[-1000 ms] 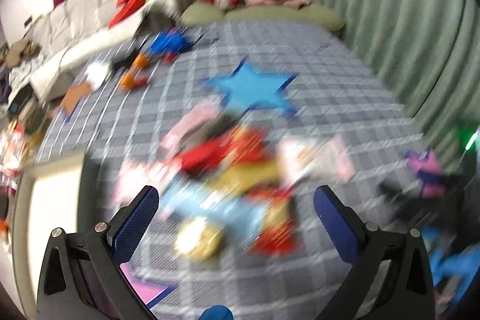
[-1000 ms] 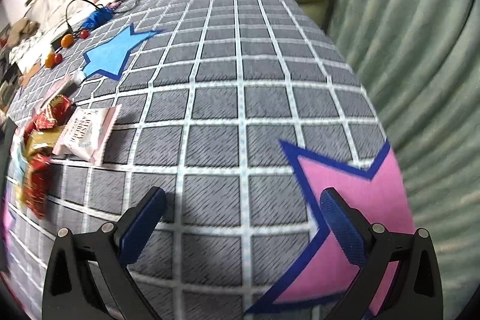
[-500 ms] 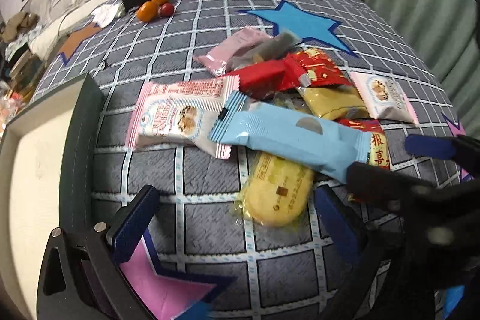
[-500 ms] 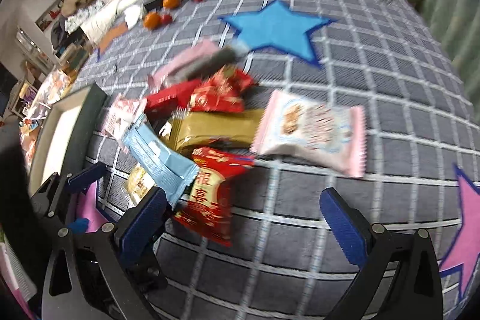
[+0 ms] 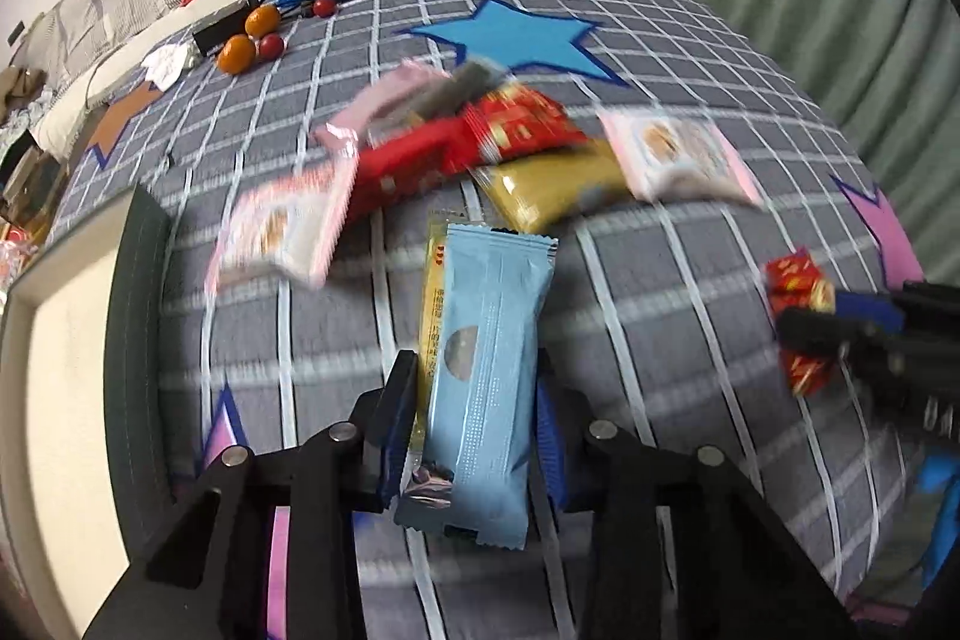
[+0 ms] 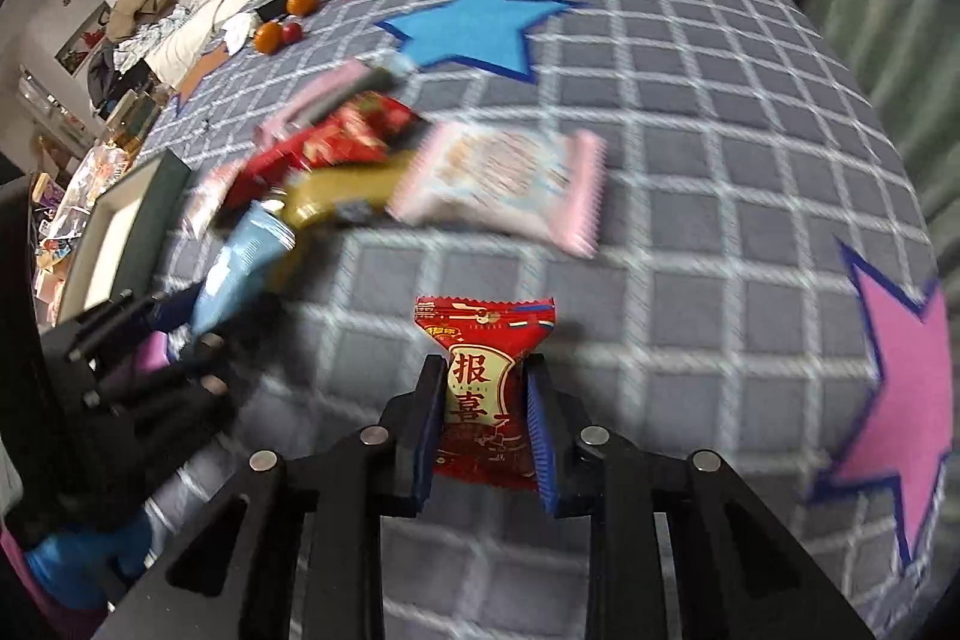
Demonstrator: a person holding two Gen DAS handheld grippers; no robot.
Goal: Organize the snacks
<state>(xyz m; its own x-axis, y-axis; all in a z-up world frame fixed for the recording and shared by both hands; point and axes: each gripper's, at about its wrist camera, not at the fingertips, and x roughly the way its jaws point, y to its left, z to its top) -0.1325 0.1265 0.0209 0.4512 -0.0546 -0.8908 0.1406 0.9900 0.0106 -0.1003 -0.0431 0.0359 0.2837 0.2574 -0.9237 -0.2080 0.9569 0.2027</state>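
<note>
Both grippers have just closed: left gripper (image 5: 474,418) pinches the long pale-blue plastic packet (image 5: 486,370), right gripper (image 6: 487,430) the small red foil packet (image 6: 485,388). About 6 snacks remain mid-bedspread (image 5: 690,58); the dark-rimmed tray (image 5: 135,316), at its left edge, looks unfilled.

Each tool (image 5: 474,418) (image 6: 487,424) is a black skeletal frame with silver round screws and ribbed blue pads (image 6: 427,436).

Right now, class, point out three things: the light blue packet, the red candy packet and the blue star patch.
light blue packet (image 5: 486,382): left wrist view, middle of wrapper.
red candy packet (image 6: 483,388): right wrist view, printed label.
blue star patch (image 6: 474,28): right wrist view, star's centre.
</note>
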